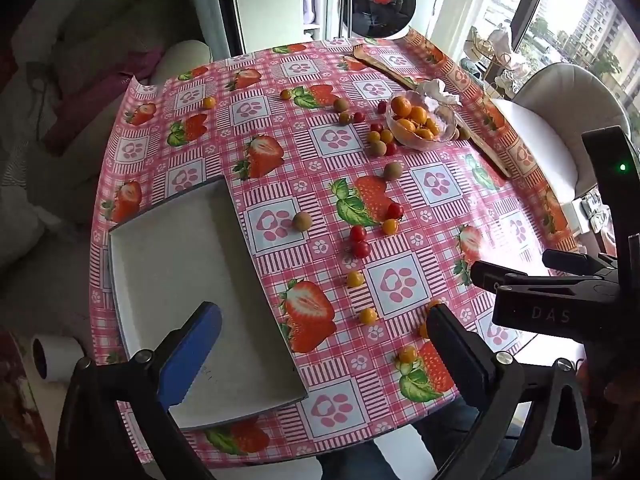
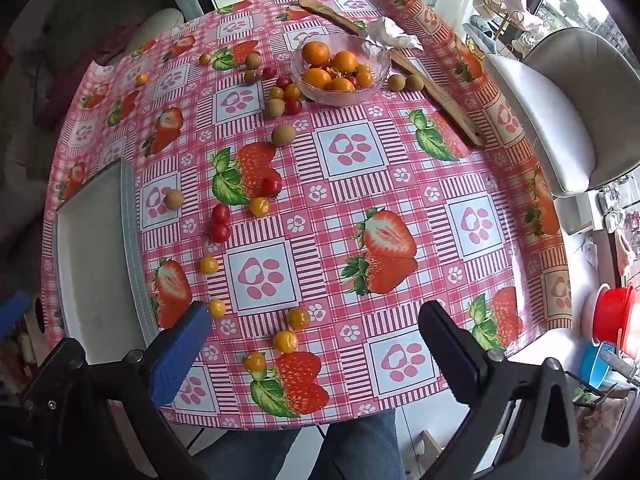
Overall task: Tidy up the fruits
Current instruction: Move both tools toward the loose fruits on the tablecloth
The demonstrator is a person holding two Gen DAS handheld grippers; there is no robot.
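Small fruits lie scattered on a round table with a pink strawberry-print cloth (image 1: 432, 184) (image 2: 400, 216): red cherry tomatoes (image 1: 359, 240) (image 2: 220, 224), yellow cherry tomatoes (image 1: 368, 315) (image 2: 285, 341) and brown longans (image 1: 301, 221) (image 2: 173, 199). A glass bowl (image 1: 420, 142) (image 2: 340, 98) at the far side holds oranges (image 1: 401, 107) (image 2: 316, 52). A white rectangular tray (image 1: 192, 280) (image 2: 92, 264) lies at the left, nothing on it. My left gripper (image 1: 326, 332) is open over the tray's near right edge. My right gripper (image 2: 316, 328) is open above the near yellow tomatoes; it also shows in the left wrist view (image 1: 560, 292).
A long wooden utensil (image 2: 432, 88) and crumpled white tissue (image 2: 390, 34) lie behind the bowl. A white chair (image 2: 560, 128) stands at the table's right. A paper roll (image 1: 52, 356) is below the table at left. Red and blue containers (image 2: 612, 320) sit at far right.
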